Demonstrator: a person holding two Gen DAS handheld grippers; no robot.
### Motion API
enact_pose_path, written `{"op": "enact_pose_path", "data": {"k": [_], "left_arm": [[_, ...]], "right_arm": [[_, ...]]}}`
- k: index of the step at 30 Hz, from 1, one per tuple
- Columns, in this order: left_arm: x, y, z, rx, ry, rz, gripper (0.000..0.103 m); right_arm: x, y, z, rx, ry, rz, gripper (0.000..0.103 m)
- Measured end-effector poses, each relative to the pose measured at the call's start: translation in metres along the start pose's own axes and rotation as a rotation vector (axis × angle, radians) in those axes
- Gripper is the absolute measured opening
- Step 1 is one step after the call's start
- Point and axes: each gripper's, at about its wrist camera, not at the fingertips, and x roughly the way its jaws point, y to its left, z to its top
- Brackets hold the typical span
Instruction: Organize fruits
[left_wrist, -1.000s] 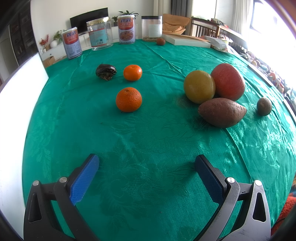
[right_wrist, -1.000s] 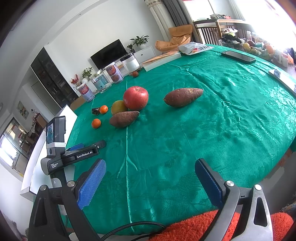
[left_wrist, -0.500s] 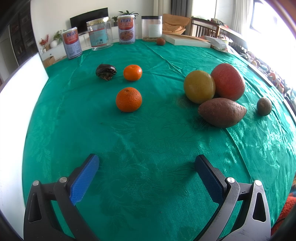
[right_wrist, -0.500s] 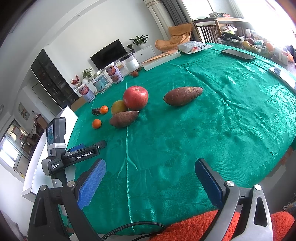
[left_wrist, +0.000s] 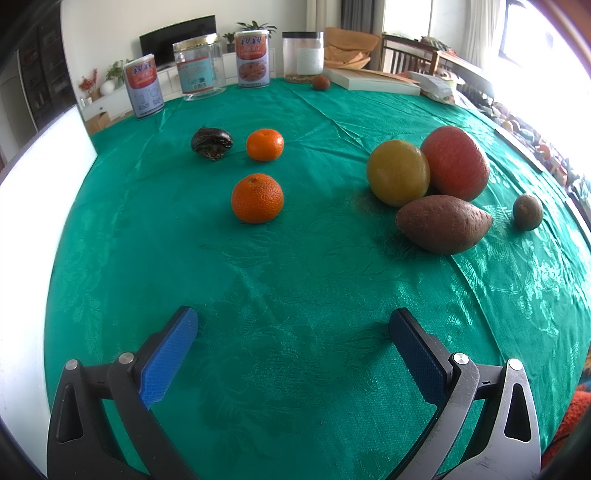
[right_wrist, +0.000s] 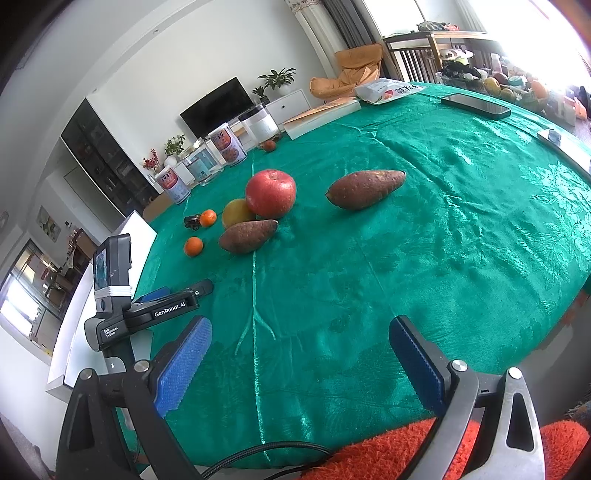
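Note:
On the green tablecloth (left_wrist: 295, 280) lie two oranges, near (left_wrist: 257, 198) and far (left_wrist: 265, 144), a dark wrinkled fruit (left_wrist: 211, 143), a yellow fruit (left_wrist: 398, 172), a red apple (left_wrist: 456, 163), a sweet potato (left_wrist: 442, 223) and a small brown fruit (left_wrist: 527, 212). The right wrist view shows the apple (right_wrist: 270, 193), a second sweet potato (right_wrist: 365, 188) and the near orange (right_wrist: 193, 246). My left gripper (left_wrist: 293, 325) is open and empty, well short of the fruits. My right gripper (right_wrist: 300, 332) is open and empty near the table's front edge; the left gripper body (right_wrist: 144, 314) sits to its left.
Several cans and jars (left_wrist: 199, 70) and a small reddish fruit (left_wrist: 320, 82) stand at the far edge, with a flat box (left_wrist: 373, 79) beside them. A white board (left_wrist: 33, 206) borders the left side. A phone (right_wrist: 475, 105) lies far right. Orange fuzzy fabric (right_wrist: 388, 454) lies below.
The right wrist view has shifted slightly, tilting a little; the fruits and the left gripper have not moved.

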Motion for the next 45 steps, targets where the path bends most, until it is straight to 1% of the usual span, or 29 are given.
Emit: {"op": "enact_pose_path", "data": {"k": [8,22,27,30,33,36,37,40,41,43,45], "left_arm": [[0.000,0.000,0.001,0.000,0.000,0.000,0.103],[0.000,0.000,0.000,0.000,0.000,0.000,0.103],[0.002,0.000,0.001,-0.005,0.000,0.000,0.103],[0.002,-0.002,0.001,-0.016,0.005,0.012,0.103],[-0.006,-0.001,-0.007,0.045,0.042,-0.032,0.103],[-0.014,0.006,-0.012,0.067,0.082,-0.064,0.102],[-0.019,0.011,-0.009,0.054,0.084,-0.077,0.102],[-0.033,0.028,0.013,-0.031,0.013,-0.124,0.102],[-0.033,0.032,0.023,-0.053,0.003,-0.137,0.102],[-0.024,0.033,0.044,-0.068,-0.003,-0.154,0.102],[-0.008,0.029,0.058,-0.054,-0.008,-0.127,0.101]], "right_arm": [[0.000,-0.004,-0.001,0.019,0.003,0.019,0.096],[0.001,-0.001,-0.001,0.000,0.007,-0.014,0.096],[-0.001,-0.002,-0.001,-0.001,0.004,-0.008,0.096],[-0.002,-0.005,-0.001,0.013,0.001,0.004,0.096],[-0.003,-0.008,-0.001,0.025,-0.001,0.017,0.096],[-0.002,-0.010,-0.001,0.039,0.003,0.033,0.096],[-0.001,-0.011,-0.001,0.042,0.007,0.038,0.096],[0.001,-0.011,0.000,0.047,0.017,0.042,0.096],[0.001,-0.011,0.000,0.047,0.019,0.042,0.096],[0.001,-0.011,-0.001,0.047,0.017,0.041,0.096],[0.000,-0.011,-0.001,0.049,0.012,0.039,0.096]]}}
